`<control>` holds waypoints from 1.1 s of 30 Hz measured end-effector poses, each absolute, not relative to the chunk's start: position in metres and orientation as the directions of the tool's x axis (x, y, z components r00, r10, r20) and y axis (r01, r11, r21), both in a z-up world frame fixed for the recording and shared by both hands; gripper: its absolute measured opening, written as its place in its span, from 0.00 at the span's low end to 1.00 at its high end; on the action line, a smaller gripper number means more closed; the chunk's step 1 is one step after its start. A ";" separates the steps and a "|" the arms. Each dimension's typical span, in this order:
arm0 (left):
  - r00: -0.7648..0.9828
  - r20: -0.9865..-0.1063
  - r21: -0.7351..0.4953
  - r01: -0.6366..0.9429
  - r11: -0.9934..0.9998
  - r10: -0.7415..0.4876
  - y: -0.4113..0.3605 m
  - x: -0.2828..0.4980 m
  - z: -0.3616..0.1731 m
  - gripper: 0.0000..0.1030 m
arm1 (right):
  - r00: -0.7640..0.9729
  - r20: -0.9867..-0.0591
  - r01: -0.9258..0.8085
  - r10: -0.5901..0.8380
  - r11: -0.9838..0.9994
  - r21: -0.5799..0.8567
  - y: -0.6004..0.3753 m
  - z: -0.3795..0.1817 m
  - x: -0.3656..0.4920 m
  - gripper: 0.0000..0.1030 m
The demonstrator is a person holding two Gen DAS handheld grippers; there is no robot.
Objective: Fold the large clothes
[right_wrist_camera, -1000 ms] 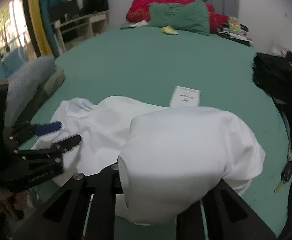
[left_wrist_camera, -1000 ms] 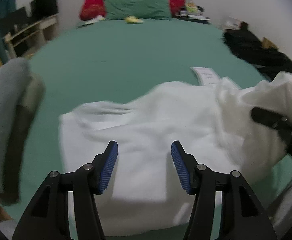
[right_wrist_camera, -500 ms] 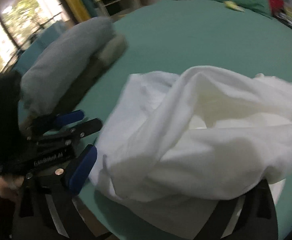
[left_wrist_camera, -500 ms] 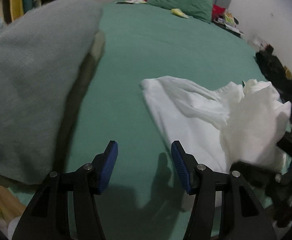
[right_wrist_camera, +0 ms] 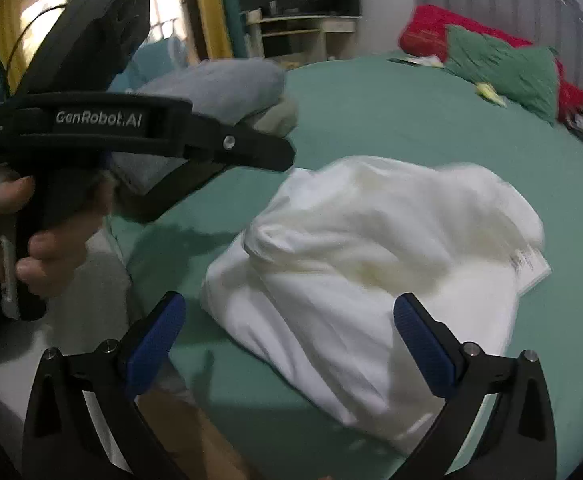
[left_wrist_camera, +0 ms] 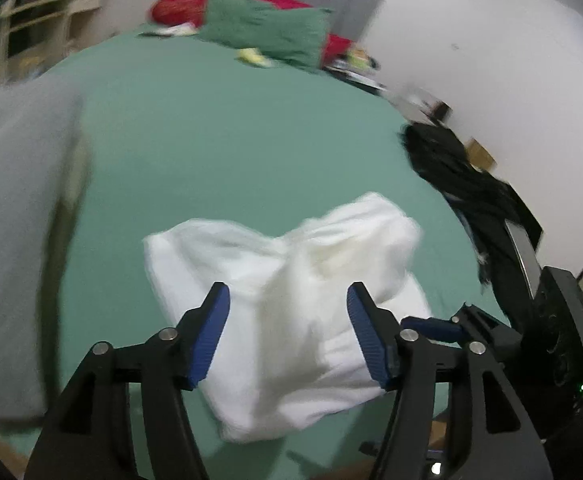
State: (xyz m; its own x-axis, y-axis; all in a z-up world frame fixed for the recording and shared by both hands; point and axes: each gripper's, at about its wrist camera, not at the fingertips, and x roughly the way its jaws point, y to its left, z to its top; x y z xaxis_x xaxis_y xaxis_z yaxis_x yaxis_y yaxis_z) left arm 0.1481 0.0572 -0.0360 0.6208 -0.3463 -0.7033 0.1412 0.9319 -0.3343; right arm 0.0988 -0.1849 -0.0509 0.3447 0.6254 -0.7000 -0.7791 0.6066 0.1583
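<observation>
A white garment [left_wrist_camera: 291,292] lies bunched in a loose heap on the green bed sheet [left_wrist_camera: 231,132] near the bed's front edge. It also shows in the right wrist view [right_wrist_camera: 383,256]. My left gripper [left_wrist_camera: 287,332] is open and empty, hovering just in front of the heap. My right gripper [right_wrist_camera: 291,344] is wide open and empty, above the heap's near side. The left gripper's black body [right_wrist_camera: 103,120] appears at the left of the right wrist view, held in a hand.
A grey folded pile [left_wrist_camera: 15,216] sits at the bed's left edge, also in the right wrist view [right_wrist_camera: 219,92]. Dark clothes [left_wrist_camera: 463,176] lie at the right. A paper sheet [right_wrist_camera: 533,268] sticks out from under the garment. Green and red pillows [left_wrist_camera: 263,32] are at the headboard.
My right gripper has opened and let go of the white garment, which has dropped into a heap on the bed. My left gripper has swung back to face the heap.
</observation>
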 end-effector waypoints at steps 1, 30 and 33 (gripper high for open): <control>0.614 -0.708 -0.313 0.171 0.934 -0.350 0.048 0.151 -0.034 0.65 | 0.352 -0.693 -0.764 0.630 0.621 0.176 -0.194 -0.051 0.102 1.00; 0.455 -0.852 -0.428 -0.318 0.846 -0.260 0.165 0.157 -0.112 0.48 | 0.431 -0.757 -0.437 0.492 0.847 0.302 -0.251 -0.089 0.200 1.00; 0.524 -0.826 -0.368 -0.222 0.903 -0.208 0.153 0.148 -0.089 0.53 | 0.489 -0.749 -0.430 0.448 0.870 0.241 -0.251 -0.072 0.198 1.00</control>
State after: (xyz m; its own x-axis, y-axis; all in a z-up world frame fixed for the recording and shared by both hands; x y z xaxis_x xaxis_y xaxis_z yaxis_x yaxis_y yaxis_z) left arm 0.1483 0.1530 -0.0886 0.5237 -0.2084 -0.8260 -0.2216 0.9029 -0.3683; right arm 0.1982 -0.2506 -0.0718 0.4886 0.4482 -0.7486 -0.4295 0.8704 0.2408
